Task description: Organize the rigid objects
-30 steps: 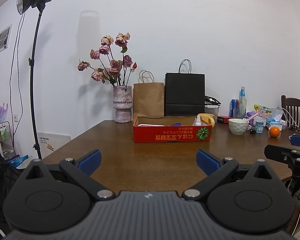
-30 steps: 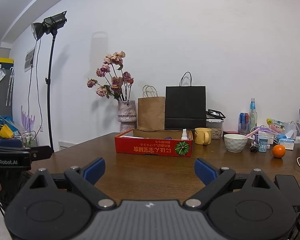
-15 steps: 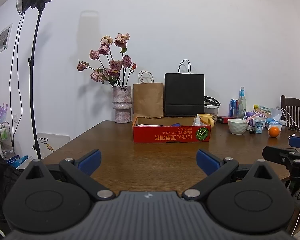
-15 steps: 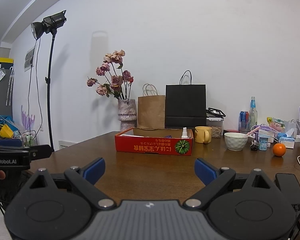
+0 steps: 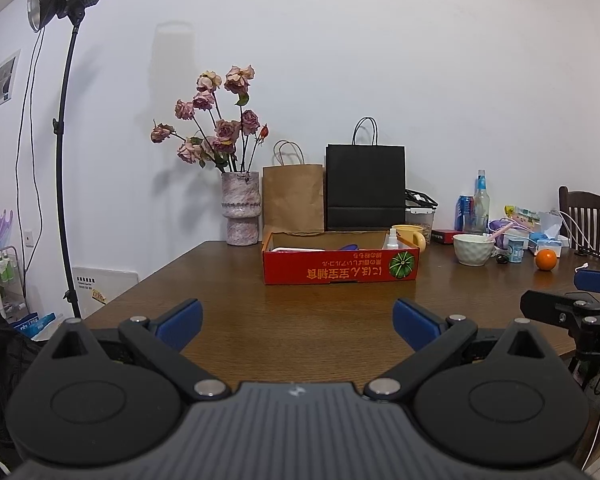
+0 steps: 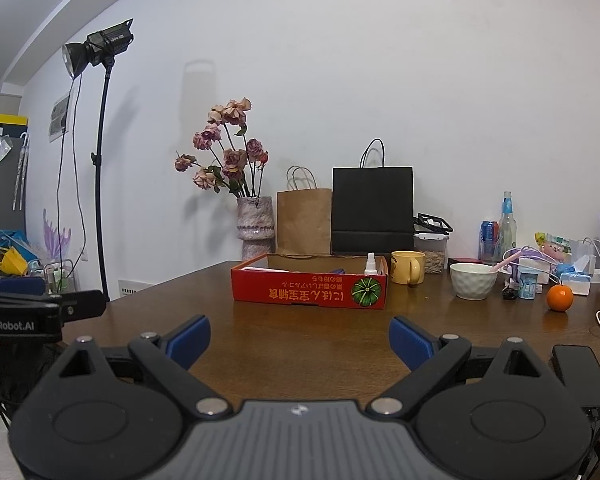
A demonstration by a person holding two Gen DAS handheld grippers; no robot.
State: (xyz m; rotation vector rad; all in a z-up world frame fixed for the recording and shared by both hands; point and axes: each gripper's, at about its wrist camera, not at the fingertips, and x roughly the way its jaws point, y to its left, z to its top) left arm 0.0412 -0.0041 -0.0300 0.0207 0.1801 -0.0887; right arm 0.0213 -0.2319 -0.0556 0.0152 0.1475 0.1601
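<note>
We record: left gripper (image 5: 296,316) and right gripper (image 6: 299,340), both spread wide, holding nothing, above the near edge of the wooden table (image 5: 308,312). Red cardboard box (image 5: 340,268) mid-table, spray bottle (image 6: 370,264) standing inside; yellow mug (image 6: 407,267) just beside it.

Glossy wooden table (image 5: 300,312), printed cardboard box (image 5: 340,270), matt paper bags (image 5: 365,186), rough ceramic vase (image 5: 241,208).
</note>
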